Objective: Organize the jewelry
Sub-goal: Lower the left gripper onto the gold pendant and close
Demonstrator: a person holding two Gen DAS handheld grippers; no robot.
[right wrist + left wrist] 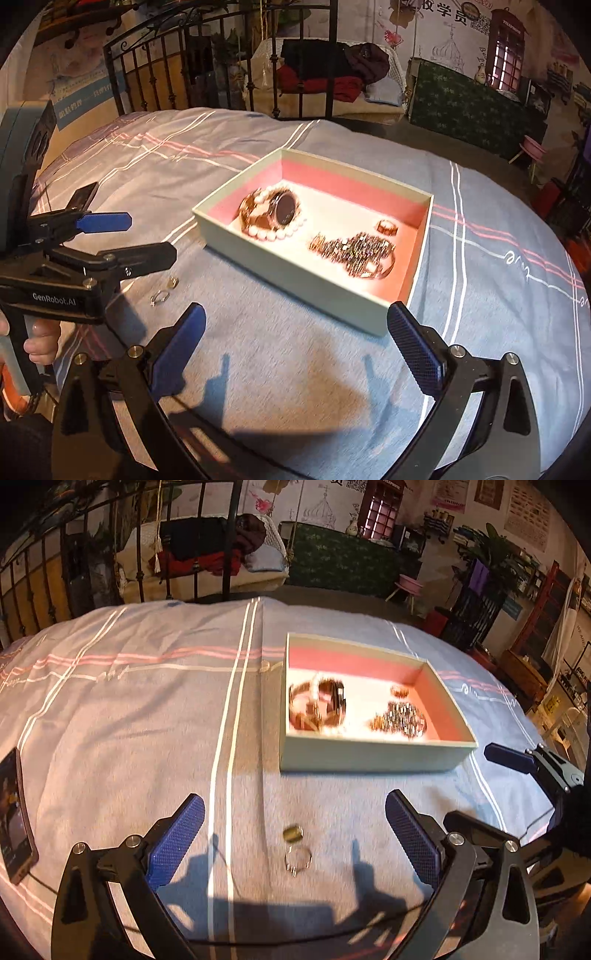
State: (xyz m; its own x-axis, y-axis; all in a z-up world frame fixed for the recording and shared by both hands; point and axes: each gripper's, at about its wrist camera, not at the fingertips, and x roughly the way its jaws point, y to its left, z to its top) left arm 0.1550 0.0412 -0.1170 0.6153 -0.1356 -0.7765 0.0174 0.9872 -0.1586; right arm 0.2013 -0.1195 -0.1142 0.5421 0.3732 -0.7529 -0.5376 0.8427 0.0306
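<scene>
A pale box (369, 755) with a pink lining sits on the striped bedcover; it also shows in the right wrist view (295, 275). Inside lie a watch with a pearl bracelet (275, 216), a sparkly chain bracelet (354, 249) and a small ring (387, 226). Two rings lie loose on the cover: a gold band (293, 832) and a thin silver ring (297, 859), seen too in the right wrist view (172, 282) (159, 296). My left gripper (295, 840) is open, its fingers either side of the loose rings. My right gripper (295, 349) is open and empty in front of the box.
A phone (14, 816) lies at the bed's left edge. A black metal bed frame (221, 62) stands behind the bed. The left gripper's body (74, 273) sits at the left of the right wrist view. Furniture and shelves fill the room beyond.
</scene>
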